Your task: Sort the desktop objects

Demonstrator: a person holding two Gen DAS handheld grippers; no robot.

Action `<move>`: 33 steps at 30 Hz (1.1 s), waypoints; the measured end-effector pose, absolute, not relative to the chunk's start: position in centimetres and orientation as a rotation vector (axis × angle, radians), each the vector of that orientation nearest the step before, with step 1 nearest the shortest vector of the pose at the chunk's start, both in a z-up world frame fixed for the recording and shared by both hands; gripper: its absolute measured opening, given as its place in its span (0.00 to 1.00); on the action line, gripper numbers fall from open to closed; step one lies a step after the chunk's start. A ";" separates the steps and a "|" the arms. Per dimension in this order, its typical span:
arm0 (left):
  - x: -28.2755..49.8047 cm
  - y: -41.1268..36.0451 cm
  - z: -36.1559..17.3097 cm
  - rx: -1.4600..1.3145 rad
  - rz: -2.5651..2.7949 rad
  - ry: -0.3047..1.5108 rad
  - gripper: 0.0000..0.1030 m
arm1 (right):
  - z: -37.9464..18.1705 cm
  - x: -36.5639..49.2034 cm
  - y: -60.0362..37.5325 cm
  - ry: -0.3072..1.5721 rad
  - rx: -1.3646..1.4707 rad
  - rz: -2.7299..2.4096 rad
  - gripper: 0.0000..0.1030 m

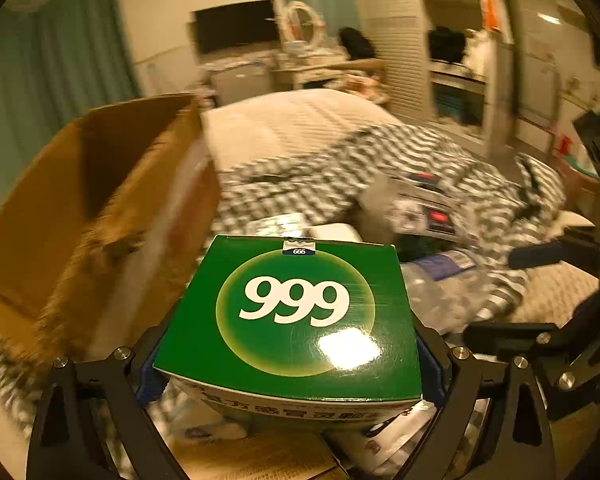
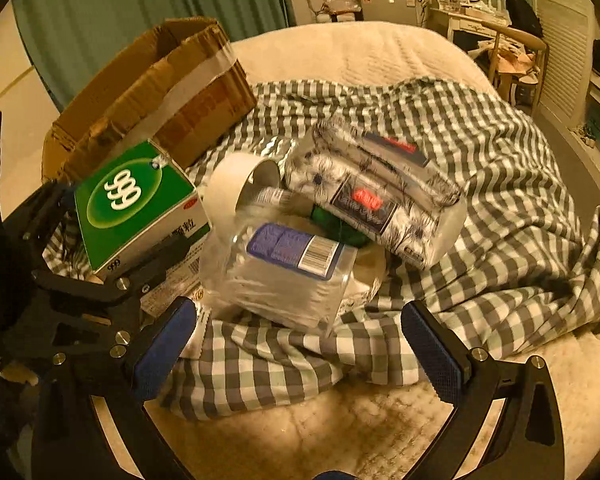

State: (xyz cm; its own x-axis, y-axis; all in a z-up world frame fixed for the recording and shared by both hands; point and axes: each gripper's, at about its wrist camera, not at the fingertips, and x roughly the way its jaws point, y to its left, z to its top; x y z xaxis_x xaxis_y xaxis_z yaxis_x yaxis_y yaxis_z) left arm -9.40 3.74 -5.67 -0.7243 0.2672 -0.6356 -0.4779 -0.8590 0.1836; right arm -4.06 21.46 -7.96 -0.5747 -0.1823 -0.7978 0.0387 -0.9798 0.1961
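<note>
Left gripper (image 1: 288,364) clamped on the sides of a green "999" box (image 1: 296,312) raised beside an open cardboard carton (image 2: 148,92), right gripper (image 2: 300,348) spread wide and empty before a clear plastic container (image 2: 276,276), tape roll (image 2: 228,192) and patterned pack (image 2: 376,196) heaped on checked cloth (image 2: 500,200).

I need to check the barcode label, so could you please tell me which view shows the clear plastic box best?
The right wrist view: the clear plastic box sits central, label and barcode facing up. The left wrist view catches only a blurred edge of it behind the green 999 box.
</note>
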 end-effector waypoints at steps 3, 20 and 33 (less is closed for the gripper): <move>-8.8 2.3 -4.5 -0.878 2.669 0.431 0.94 | -8.2 -3.8 21.8 -0.257 1.382 -2.679 1.00; -6.2 -2.1 -3.4 -1.038 2.796 0.146 0.94 | -10.5 -7.3 18.4 -0.389 1.521 -2.760 0.99; -5.3 -2.2 -1.2 -1.068 2.758 0.127 0.94 | -8.9 -5.6 19.4 -0.502 1.501 -2.750 0.87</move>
State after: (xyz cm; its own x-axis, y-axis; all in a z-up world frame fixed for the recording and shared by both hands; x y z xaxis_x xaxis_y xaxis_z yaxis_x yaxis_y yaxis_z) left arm -5.27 -2.17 -1.17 -0.7254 0.1369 -0.6745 -0.1982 -0.9801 0.0142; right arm -5.62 19.42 -8.90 -0.5523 -0.1223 -0.8246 -0.1767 -0.9495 0.2592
